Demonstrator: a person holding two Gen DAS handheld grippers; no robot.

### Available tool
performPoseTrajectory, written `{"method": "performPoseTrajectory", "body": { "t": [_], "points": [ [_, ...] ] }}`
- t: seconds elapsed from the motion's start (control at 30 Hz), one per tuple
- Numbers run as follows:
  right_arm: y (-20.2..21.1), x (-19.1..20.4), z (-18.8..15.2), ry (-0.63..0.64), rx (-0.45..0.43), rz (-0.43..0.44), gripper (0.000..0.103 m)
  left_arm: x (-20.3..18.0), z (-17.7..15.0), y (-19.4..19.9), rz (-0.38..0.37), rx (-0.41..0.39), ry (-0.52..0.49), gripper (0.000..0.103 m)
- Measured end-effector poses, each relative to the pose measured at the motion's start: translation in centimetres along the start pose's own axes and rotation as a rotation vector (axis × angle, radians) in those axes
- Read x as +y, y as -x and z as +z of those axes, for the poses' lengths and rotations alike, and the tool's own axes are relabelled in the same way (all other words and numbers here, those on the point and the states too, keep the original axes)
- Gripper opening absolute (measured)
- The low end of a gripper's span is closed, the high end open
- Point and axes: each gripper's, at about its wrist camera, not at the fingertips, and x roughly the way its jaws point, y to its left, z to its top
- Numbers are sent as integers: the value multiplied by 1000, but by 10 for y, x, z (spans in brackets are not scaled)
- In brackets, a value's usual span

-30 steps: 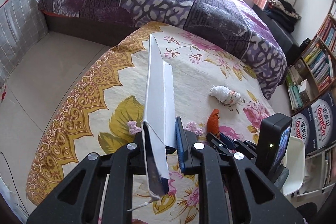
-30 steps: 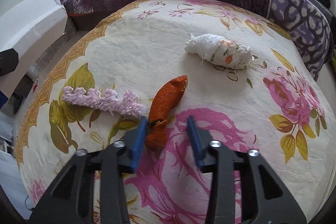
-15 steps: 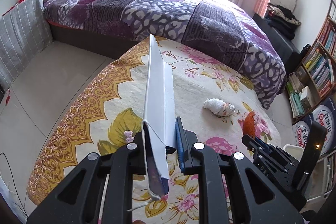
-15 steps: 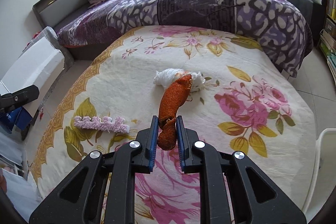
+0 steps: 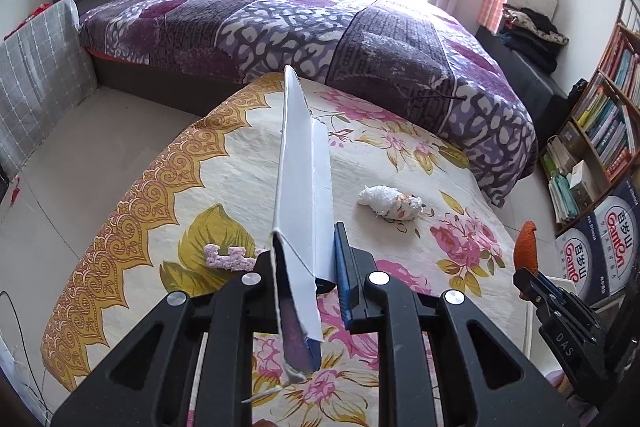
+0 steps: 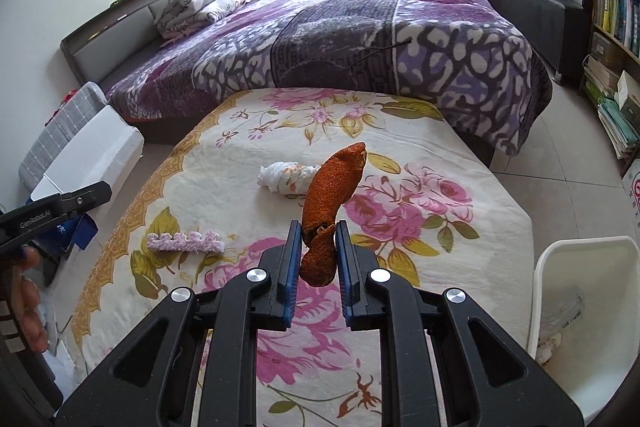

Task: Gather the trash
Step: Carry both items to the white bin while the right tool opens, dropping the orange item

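My right gripper (image 6: 317, 251) is shut on an orange peel (image 6: 330, 195) and holds it up above the floral tablecloth (image 6: 440, 247); the peel also shows in the left wrist view (image 5: 525, 245). My left gripper (image 5: 308, 267) is shut on a flat white cardboard box (image 5: 302, 179), held edge-on above the table; the box also shows in the right wrist view (image 6: 92, 163). A crumpled white wrapper (image 5: 390, 202) and a pink foam strip (image 5: 228, 257) lie on the cloth; both also show in the right wrist view, the wrapper (image 6: 282, 179) and the strip (image 6: 184, 241).
A white bin (image 6: 576, 307) stands at the table's right edge. A bed with a purple quilt (image 6: 360, 35) lies behind the table. Bookshelves (image 5: 600, 131) and boxes stand at the right. Tiled floor lies to the left of the table.
My right gripper closed on the orange peel and lifted it off the cloth, moving up and to the right. My left gripper rose a little with the white box.
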Motion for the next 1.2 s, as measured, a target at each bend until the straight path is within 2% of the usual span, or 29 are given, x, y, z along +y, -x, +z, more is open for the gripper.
{"method": "performPoseTrajectory", "body": {
  "t": [0.47, 0.93, 1.2],
  "points": [
    [30, -71, -9, -111, -30, -67, 16, -49, -7, -14, -13, 14, -46, 18],
    [68, -152, -7, -281, -85, -178, 17, -151, -21, -14, -135, 9, -186, 18],
    [84, -201, -15, -379, -56, -270, 17, -214, -43, -17, -221, 35, -297, 18]
  ]
}}
